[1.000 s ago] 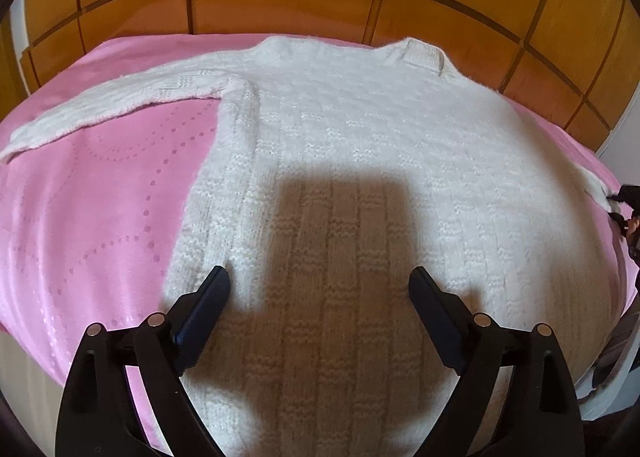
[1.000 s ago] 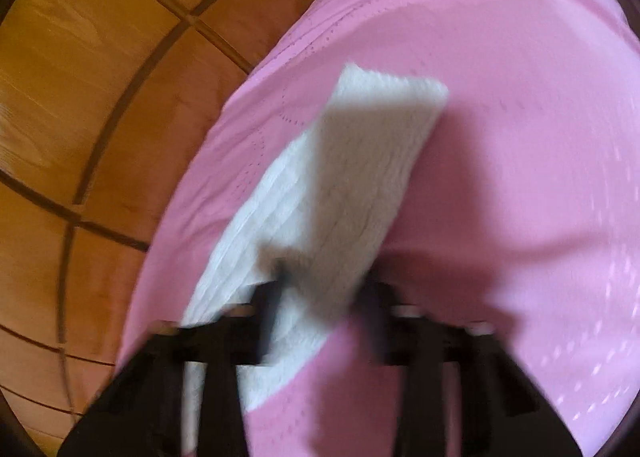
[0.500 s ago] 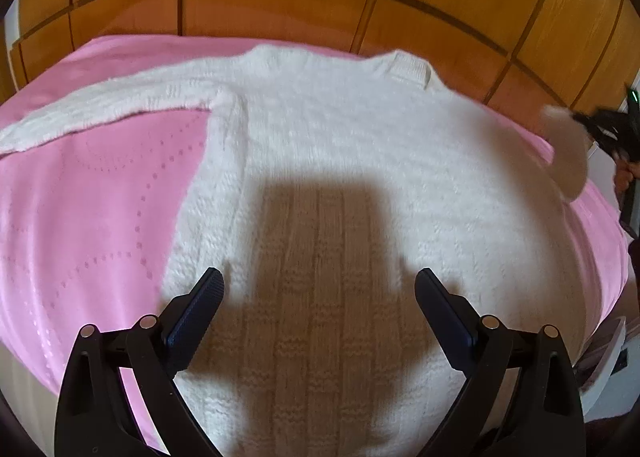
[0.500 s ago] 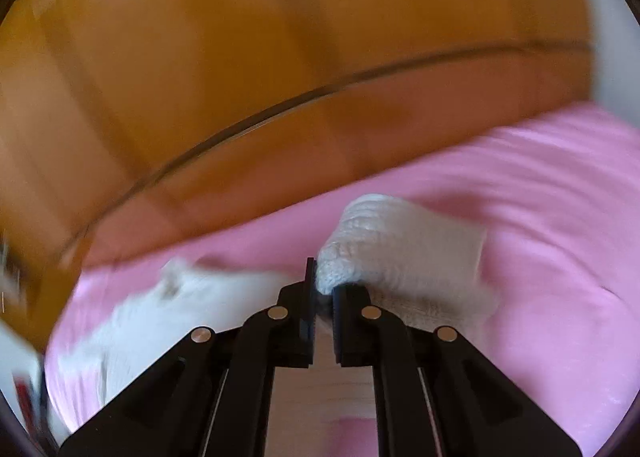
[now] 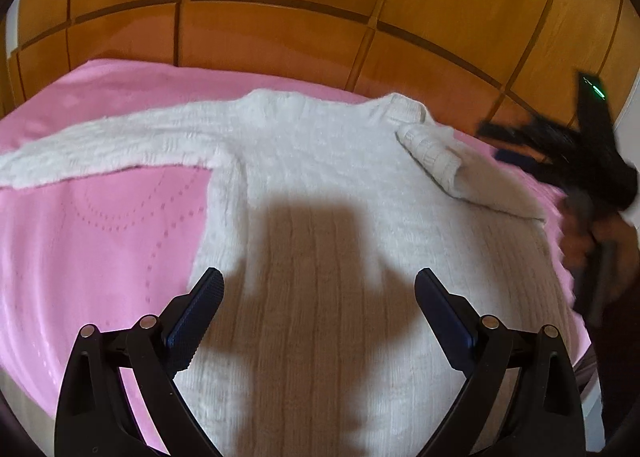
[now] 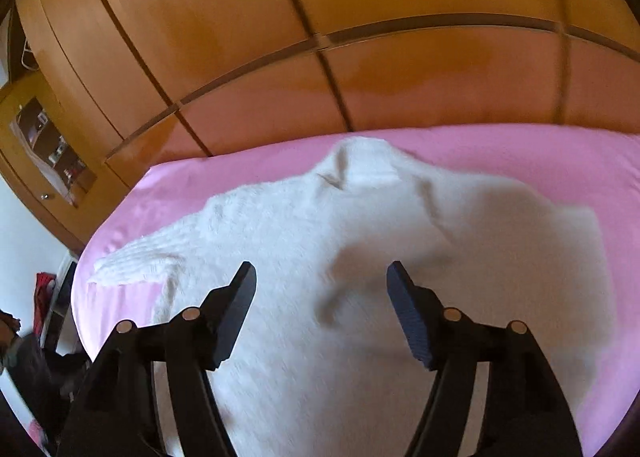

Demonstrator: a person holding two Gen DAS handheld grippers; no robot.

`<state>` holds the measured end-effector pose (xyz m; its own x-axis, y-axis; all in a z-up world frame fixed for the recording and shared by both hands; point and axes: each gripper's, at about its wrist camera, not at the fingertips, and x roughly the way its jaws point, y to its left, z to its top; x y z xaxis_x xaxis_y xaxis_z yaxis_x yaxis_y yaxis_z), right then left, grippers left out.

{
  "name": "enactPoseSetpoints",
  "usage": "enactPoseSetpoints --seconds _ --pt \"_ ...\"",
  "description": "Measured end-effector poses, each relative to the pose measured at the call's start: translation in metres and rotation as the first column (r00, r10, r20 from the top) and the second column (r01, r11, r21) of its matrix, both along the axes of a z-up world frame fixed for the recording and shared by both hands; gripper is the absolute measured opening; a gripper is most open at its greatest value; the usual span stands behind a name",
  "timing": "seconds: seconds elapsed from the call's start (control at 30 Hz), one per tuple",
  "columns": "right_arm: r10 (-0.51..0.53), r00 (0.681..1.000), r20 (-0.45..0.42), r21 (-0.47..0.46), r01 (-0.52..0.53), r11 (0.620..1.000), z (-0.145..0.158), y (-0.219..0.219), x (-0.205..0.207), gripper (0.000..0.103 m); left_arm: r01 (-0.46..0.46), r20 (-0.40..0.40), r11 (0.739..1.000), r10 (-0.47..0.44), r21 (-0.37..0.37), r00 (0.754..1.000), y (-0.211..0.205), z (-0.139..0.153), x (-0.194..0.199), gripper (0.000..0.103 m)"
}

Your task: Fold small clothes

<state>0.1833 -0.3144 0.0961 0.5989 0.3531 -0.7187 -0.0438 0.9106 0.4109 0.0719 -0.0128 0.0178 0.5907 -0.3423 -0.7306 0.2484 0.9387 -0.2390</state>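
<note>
A small white knit sweater (image 5: 320, 193) lies flat on a pink bedspread (image 5: 92, 225). Its left sleeve (image 5: 108, 145) stretches out to the left. Its right sleeve (image 5: 436, 153) lies folded in over the body near the collar. My left gripper (image 5: 319, 289) is open and empty, hovering over the sweater's lower body. My right gripper (image 6: 321, 281) is open and empty above the sweater (image 6: 320, 257); it also shows at the right edge of the left wrist view (image 5: 568, 153), blurred.
An orange wooden panelled wardrobe (image 5: 280, 9) stands behind the bed. The pink bedspread (image 6: 540, 153) extends around the sweater on all sides. A shelf with small items (image 6: 48, 149) is at the far left in the right wrist view.
My right gripper carried the right sleeve up and over, laid it on the sweater's body and opened. My left gripper stayed open over the lower body, barely moving.
</note>
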Motion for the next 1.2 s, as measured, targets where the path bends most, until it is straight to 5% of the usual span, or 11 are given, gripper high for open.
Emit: enactPoseSetpoints --seconds 0.23,0.53,0.6,0.63,0.67,0.8,0.83,0.87,0.93,1.1,1.2 --pt "-0.133 0.989 -0.06 0.01 0.134 0.991 -0.013 -0.066 -0.085 0.077 0.077 0.064 0.996 -0.079 0.033 0.995 -0.052 0.02 0.036 0.095" --pt "-0.26 0.961 -0.09 0.093 0.268 0.959 -0.024 -0.113 -0.138 0.081 0.228 0.044 0.94 -0.246 0.254 0.968 -0.184 0.009 0.108 0.095" --pt "-0.261 0.961 -0.089 0.101 0.269 0.958 -0.021 -0.118 -0.138 0.082 0.216 0.01 0.937 -0.227 0.276 0.974 -0.195 -0.003 0.124 0.078" --pt "-0.258 0.962 -0.087 0.102 0.266 0.958 -0.02 -0.119 -0.137 0.082 0.199 -0.011 0.938 -0.205 0.283 0.979 -0.196 -0.009 0.132 0.049" --pt "-0.257 0.963 -0.083 0.102 0.265 0.959 -0.019 -0.119 -0.135 0.083 0.186 -0.052 0.948 -0.178 0.259 0.983 -0.193 -0.015 0.143 0.026" --pt "-0.254 0.966 -0.046 0.111 0.258 0.96 -0.01 -0.119 -0.123 0.083 0.069 -0.083 0.998 -0.067 0.016 0.994 -0.141 -0.011 0.154 0.022" --pt "-0.249 0.968 -0.037 0.115 0.251 0.961 -0.009 -0.118 -0.119 0.084 0.039 -0.106 0.999 -0.042 -0.031 0.994 -0.127 -0.012 0.155 0.032" --pt "-0.244 0.969 -0.029 0.11 0.245 0.963 -0.007 -0.115 -0.115 0.084 -0.017 -0.143 0.996 0.004 -0.087 0.99 -0.107 -0.016 0.157 0.058" --pt "-0.221 0.975 -0.013 0.101 0.221 0.97 -0.005 -0.107 -0.103 0.084 -0.109 -0.156 0.979 0.082 -0.175 0.984 -0.077 -0.02 0.156 0.074" --pt "-0.192 0.981 -0.014 0.074 0.193 0.978 -0.007 -0.087 -0.072 0.084 -0.196 -0.261 0.92 0.108 -0.339 0.959 -0.031 -0.037 0.163 0.072" --pt "-0.192 0.981 -0.031 0.025 0.193 0.981 -0.01 -0.076 -0.055 0.084 -0.171 -0.281 0.905 0.061 -0.388 0.958 -0.034 -0.039 0.174 0.055"
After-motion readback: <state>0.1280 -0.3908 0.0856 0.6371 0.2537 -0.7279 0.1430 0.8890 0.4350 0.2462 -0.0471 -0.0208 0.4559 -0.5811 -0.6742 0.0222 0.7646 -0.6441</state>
